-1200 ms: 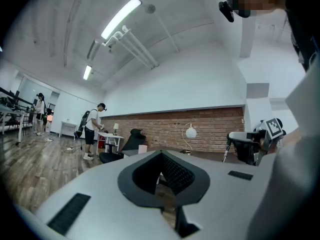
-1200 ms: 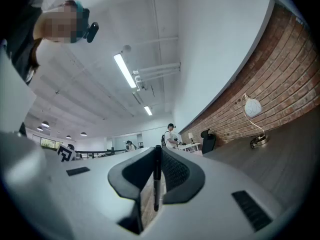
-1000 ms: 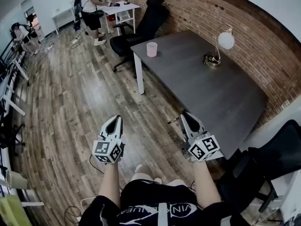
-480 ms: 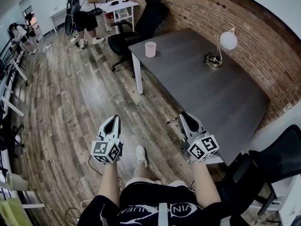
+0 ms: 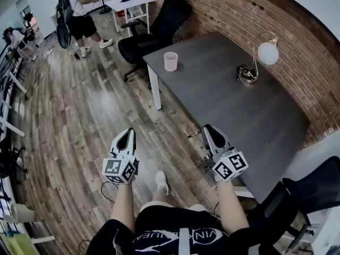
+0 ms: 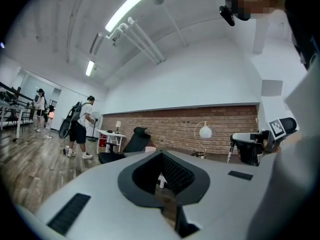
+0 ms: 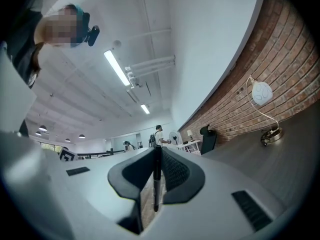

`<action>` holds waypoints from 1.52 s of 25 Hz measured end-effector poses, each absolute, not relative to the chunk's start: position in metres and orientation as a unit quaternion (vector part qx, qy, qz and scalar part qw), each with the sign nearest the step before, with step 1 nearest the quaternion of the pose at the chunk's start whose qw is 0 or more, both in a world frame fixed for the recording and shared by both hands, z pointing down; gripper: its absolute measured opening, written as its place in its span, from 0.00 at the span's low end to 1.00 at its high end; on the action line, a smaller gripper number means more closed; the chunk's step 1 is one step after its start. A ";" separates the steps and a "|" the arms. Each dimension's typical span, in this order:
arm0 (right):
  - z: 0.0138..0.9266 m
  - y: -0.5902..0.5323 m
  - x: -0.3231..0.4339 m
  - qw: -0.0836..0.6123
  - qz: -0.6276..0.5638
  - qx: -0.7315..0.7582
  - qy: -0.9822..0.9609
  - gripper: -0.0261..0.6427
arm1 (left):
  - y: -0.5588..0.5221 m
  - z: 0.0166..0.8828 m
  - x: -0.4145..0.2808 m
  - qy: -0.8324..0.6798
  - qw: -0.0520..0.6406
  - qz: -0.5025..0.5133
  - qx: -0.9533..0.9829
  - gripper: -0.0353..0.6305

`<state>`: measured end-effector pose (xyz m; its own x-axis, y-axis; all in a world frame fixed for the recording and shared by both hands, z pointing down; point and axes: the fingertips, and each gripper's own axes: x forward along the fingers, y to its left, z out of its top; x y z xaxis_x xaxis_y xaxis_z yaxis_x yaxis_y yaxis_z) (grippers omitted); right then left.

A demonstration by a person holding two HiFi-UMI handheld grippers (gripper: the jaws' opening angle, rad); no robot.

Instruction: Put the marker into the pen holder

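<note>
Layout as seen from the head view. The desk [image 5: 239, 116] stands with its right long edge along the brick wall [image 5: 303, 41]. A cup [image 5: 170, 61] sits on the desk near its far left corner, and a lamp [image 5: 255, 68] sits near the wall-side edge. One chair [image 5: 154, 28] stands behind the desk's far end, a second chair [image 5: 313, 190] by its near right corner. A small table [image 5: 130, 4] and a person [image 5: 79, 20] are farther back, at left. The right gripper [image 5: 207, 132] is at the desk's left edge, with the marker [image 5: 194, 135] between its jaws. The left gripper [image 5: 126, 134] is over the floor [image 5: 79, 121], to its left.
</note>
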<state>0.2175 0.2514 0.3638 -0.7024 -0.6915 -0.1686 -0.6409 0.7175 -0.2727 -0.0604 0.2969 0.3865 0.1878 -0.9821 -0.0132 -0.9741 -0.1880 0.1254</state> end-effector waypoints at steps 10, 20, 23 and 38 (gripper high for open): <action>0.364 0.155 0.165 0.136 -0.121 -0.380 0.907 0.12 | 0.195 0.384 -0.111 -0.623 0.054 -0.034 0.780 0.07; 0.371 0.074 0.115 0.138 -0.124 -0.388 0.903 0.12 | 0.112 0.395 -0.156 -0.609 0.058 -0.035 0.790 0.07; 0.374 0.060 0.104 0.138 -0.128 -0.392 0.901 0.12 | 0.098 0.403 -0.163 -0.603 0.066 -0.031 0.794 0.07; 0.390 -0.029 0.070 0.137 -0.139 -0.385 0.902 0.12 | 0.016 0.420 -0.189 -0.600 0.077 -0.026 0.796 0.07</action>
<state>0.0700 -0.0288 0.3897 -0.6660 -0.7328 -0.1395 -0.6569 0.6648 -0.3558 -0.1888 0.0158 0.4204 0.2778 -0.9592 0.0517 -0.9513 -0.2672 0.1535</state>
